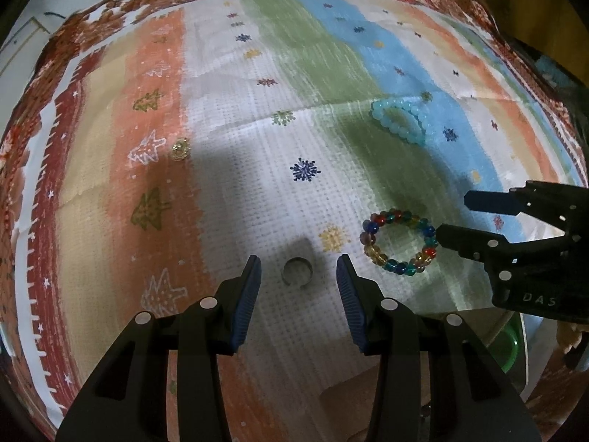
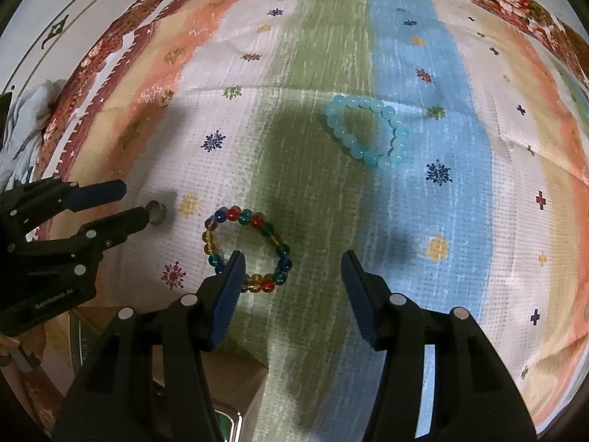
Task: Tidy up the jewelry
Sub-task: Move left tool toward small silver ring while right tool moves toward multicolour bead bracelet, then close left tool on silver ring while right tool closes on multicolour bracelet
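A silver ring [image 1: 296, 272] lies on the striped cloth between the fingertips of my open left gripper [image 1: 299, 269]; it also shows in the right wrist view [image 2: 157, 211]. A multicoloured bead bracelet [image 1: 399, 242] lies just right of it, also seen in the right wrist view [image 2: 247, 249]. My open right gripper [image 2: 292, 269] hovers at the bracelet's right side; it appears in the left wrist view [image 1: 451, 217]. A pale blue bead bracelet [image 2: 366, 130] lies farther back [image 1: 401, 119]. A small gold piece [image 1: 180, 149] lies at the left.
The striped, snowflake-printed cloth [image 1: 257, 110] covers the table, with a floral border [image 1: 110, 11] at the back. A green container [image 1: 510, 346] and a cardboard box [image 2: 235, 379] sit by the table's near edge.
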`<state>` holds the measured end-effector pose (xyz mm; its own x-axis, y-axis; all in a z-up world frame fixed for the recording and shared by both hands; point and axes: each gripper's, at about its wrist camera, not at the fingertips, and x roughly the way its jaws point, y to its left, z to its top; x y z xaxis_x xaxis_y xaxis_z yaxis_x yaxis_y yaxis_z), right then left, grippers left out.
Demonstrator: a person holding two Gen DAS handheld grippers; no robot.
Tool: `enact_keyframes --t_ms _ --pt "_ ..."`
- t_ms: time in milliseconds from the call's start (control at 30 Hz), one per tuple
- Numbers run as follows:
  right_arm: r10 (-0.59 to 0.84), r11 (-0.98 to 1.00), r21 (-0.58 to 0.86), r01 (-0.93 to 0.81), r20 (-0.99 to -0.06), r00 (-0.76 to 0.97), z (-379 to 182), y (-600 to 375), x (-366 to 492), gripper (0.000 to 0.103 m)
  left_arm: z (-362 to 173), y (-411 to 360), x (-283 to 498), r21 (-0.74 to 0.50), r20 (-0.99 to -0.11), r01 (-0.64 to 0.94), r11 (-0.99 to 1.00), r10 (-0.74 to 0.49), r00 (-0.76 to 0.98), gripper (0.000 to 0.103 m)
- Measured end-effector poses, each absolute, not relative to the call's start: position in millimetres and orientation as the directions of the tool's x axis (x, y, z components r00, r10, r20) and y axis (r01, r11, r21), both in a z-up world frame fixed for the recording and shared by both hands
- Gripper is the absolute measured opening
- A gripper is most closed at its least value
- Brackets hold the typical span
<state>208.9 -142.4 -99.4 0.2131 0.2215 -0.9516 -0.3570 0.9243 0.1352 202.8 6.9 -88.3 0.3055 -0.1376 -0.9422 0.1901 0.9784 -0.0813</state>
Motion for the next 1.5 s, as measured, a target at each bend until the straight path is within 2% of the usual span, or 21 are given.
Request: enact_keyframes --t_ms 733,933,1033,1067,1167,1233,1300,1500 --pt "0.182 0.927 0.109 -0.358 -0.968 0.175 -126.6 -131.4 227.6 0.055 -113.3 -2.6 214.1 -0.021 -0.961 0.222 0.975 -0.080 0.263 0.042" --pt "0.154 0.921 0.074 -0.382 -0.971 0.184 -129.7 -125.5 224.6 0.057 -115.3 -1.9 215.2 -0.009 -0.960 0.232 0.973 -0.073 0.269 0.029" --pt "0.133 0.919 0.050 -0.390 -0.973 0.189 -130.9 -123.4 223.4 0.049 -117.5 -3.5 213.7 -0.002 -0.960 0.242 0.970 -0.069 0.270 0.022" --pt "0.133 0.918 0.049 -0.395 -0.973 0.189 -130.9 -121.7 223.0 0.042 -117.8 -3.9 213.8 0.000 -0.961 0.244 0.970 -0.067 0.269 0.021" --pt "0.148 0.916 0.066 -0.395 -0.972 0.181 -130.6 -123.2 221.5 0.027 -117.4 -3.8 212.9 -0.006 -0.962 0.245 0.970 -0.072 0.264 0.021" --pt "0.154 0.915 0.073 -0.396 -0.972 0.176 -130.8 -124.3 220.8 0.023 -117.2 -3.5 213.0 -0.010 -0.962 0.243 0.970 -0.075 0.263 0.020" --pt "0.160 0.913 0.080 -0.399 -0.972 0.172 -130.6 -124.4 219.4 0.013 -117.1 -3.0 212.3 -0.013 -0.961 0.240 0.971 -0.078 0.264 0.020" --pt "0.181 0.911 0.100 -0.401 -0.969 0.168 -126.1 -125.5 219.8 0.011 -111.9 0.4 210.9 -0.039 -0.957 0.230 0.972 -0.103 0.271 0.020"
